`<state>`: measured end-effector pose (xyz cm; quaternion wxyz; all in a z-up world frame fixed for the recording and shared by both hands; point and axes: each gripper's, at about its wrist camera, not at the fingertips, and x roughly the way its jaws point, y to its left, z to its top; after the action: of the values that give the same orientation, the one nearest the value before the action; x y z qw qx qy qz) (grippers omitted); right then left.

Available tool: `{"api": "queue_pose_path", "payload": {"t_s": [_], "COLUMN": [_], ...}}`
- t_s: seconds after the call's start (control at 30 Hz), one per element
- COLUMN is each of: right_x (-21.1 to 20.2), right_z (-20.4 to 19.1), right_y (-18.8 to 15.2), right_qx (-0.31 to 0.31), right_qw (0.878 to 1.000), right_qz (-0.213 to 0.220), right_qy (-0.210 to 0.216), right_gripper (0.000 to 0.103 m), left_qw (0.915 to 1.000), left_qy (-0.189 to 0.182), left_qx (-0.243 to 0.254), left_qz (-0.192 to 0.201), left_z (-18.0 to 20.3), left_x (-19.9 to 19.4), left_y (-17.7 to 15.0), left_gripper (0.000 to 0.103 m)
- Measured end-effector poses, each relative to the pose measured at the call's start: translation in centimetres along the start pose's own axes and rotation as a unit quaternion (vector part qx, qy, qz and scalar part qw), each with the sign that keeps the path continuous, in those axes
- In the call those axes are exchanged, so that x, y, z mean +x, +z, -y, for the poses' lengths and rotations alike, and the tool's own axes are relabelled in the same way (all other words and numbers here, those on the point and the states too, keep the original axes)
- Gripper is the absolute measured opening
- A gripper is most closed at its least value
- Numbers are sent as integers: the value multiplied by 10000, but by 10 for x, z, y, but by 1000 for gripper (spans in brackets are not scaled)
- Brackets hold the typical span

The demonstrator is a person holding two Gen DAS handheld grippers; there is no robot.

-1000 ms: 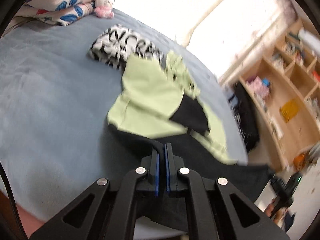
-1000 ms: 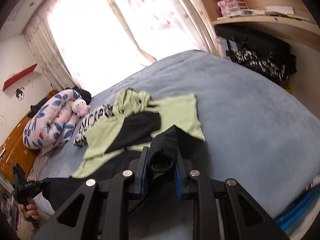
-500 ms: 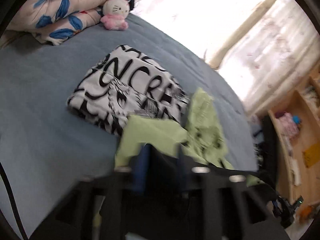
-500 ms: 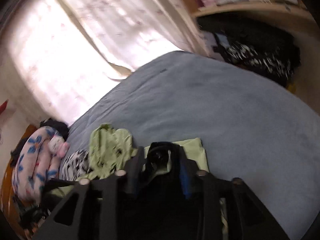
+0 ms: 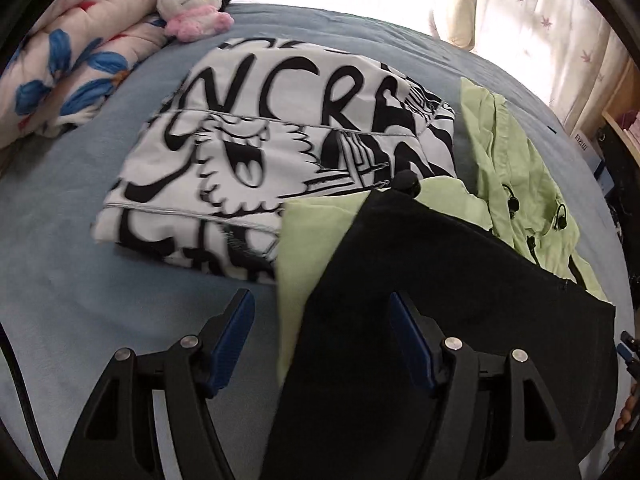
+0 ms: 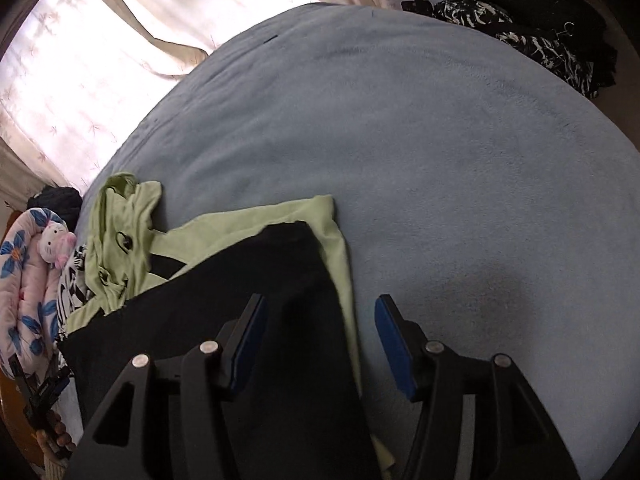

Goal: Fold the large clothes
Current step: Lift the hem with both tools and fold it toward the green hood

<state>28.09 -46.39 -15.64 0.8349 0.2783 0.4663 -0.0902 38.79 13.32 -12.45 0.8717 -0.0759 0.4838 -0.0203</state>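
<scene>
Left wrist view shows the left gripper [image 5: 322, 344] with its blue-padded jaws spread wide and holding nothing; a black garment panel [image 5: 440, 288] lies flat beneath and between them, spread over a pale green jacket [image 5: 516, 184] on the blue-grey bed [image 5: 60, 280]. One corner of the black cloth, with a small rounded knob of fabric, reaches the edge of a folded black-and-white printed garment [image 5: 280, 152] that sits nearer the head of the bed. Just beyond that garment a white and pink plush kitten toy [image 5: 192, 8] leans against a rolled white quilt with blue flowers [image 5: 68, 64] at the bed's far left corner. Cream curtains [image 5: 528, 8] hang behind the far edge of the bed.

Right wrist view shows the right gripper [image 6: 318, 340], its jaws likewise wide apart and gripping nothing. Its left finger sits over the black garment panel [image 6: 240, 292], its right finger over bare bed [image 6: 440, 140]. The black cloth covers most of the pale green jacket [image 6: 120, 232], whose crumpled hood end and one side edge stick out. The plush kitten toy [image 6: 54, 240] and flowered quilt [image 6: 24, 280] lie at the bed's left edge. A dark pile of black and patterned clothes [image 6: 532, 20] sits past the bed's far right edge
</scene>
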Motion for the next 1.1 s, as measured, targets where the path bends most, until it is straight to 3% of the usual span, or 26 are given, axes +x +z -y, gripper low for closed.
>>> {"api": "queue_pose_path", "payload": {"t_s": [0.27,0.3,0.33,0.37,0.43,0.5,0.53,0.63,1.0,1.1], "right_x": [26,34,39,43,47,42,38,20,-34,-29], "right_z": [-36,-42,-46,-50,-59,-63,-63,-65,-114,-121], "right_y": [8,9,8,5,-3,-9,-10,-16,-2,7], "right_qx": [-903,-1000,-1079,-1195,-1533,-1678,-1701,-1733,-1935,-1849], "right_qw": [9954,9943,9931,9909,9832,9782,9774,9750,9495,9473], "right_qz": [10,-59,-87,-72,54,250,344,682,2054,2162], "right_qy": [-306,-353,-452,-610,-993,-1195,-1210,-1214,-1372,-1470], "right_gripper": [56,56,56,55,35,20,13,7,4,3], "left_qw": [9986,9985,9983,9974,9954,9955,9957,9960,9876,9801], "left_qy": [266,240,215,434,701,723,710,647,622,887], "left_qx": [433,466,508,540,621,546,493,310,107,14], "left_qz": [116,133,166,210,202,285,323,532,1435,1775], "left_z": [25,26,27,29,30,27,24,19,25,23], "left_x": [23,23,22,21,21,14,11,-4,-50,-57], "left_y": [2,1,0,-1,-2,-3,-3,-4,-7,-5], "left_gripper": [62,55,40,32,10,6,5,4,2,0]}}
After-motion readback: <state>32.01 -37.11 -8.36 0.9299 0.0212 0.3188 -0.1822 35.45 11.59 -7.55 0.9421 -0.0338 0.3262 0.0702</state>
